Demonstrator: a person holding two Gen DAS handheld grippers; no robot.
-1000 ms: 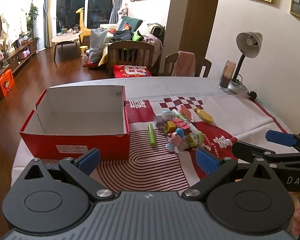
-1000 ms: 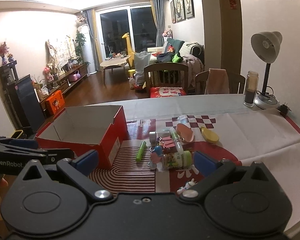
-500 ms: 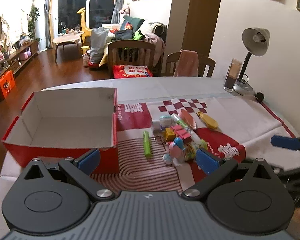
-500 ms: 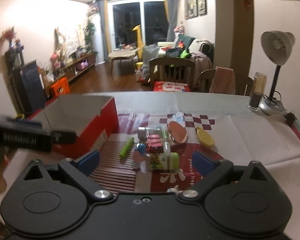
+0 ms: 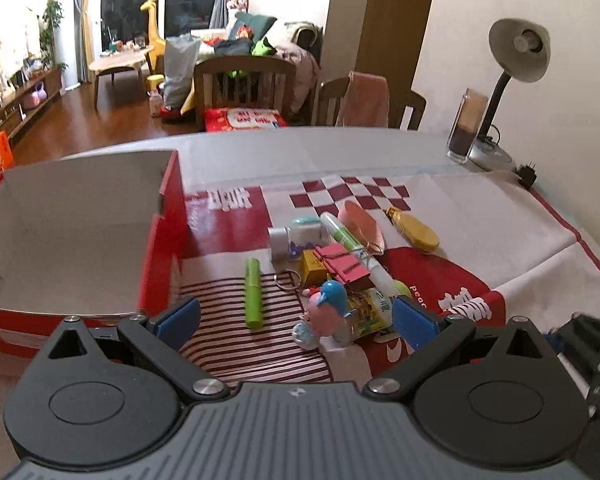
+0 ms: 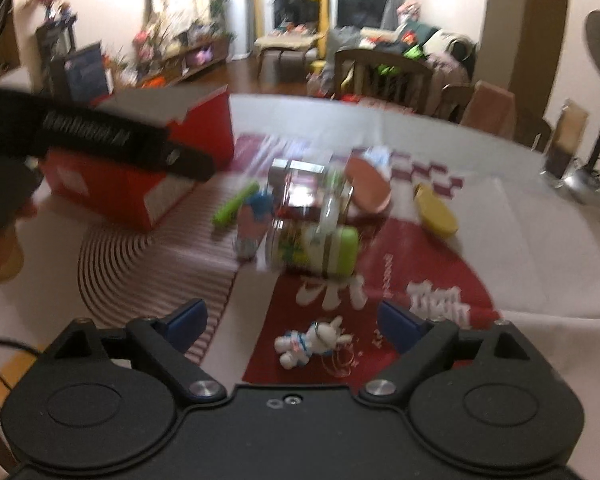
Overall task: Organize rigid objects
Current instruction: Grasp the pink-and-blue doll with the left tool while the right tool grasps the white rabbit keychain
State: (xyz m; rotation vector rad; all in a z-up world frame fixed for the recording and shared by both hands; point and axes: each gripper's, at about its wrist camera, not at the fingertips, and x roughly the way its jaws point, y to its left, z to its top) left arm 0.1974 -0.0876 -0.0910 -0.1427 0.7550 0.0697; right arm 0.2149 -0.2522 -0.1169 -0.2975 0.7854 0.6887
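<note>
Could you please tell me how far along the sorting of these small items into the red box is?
Nothing looks done: the red box shows only bare cardboard. Nothing is in hand; the left claw is open and empty, and the right claw is closing over the white figurine without touching it. Left: the whole pile, including the green tube and yellow piece.

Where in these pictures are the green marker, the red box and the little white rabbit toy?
green marker (image 5: 253,294): left wrist view, middle of its barrel.
red box (image 5: 162,248): left wrist view, its red right wall.
white rabbit toy (image 6: 306,343): right wrist view, its body, on the cloth between the open jaws.
</note>
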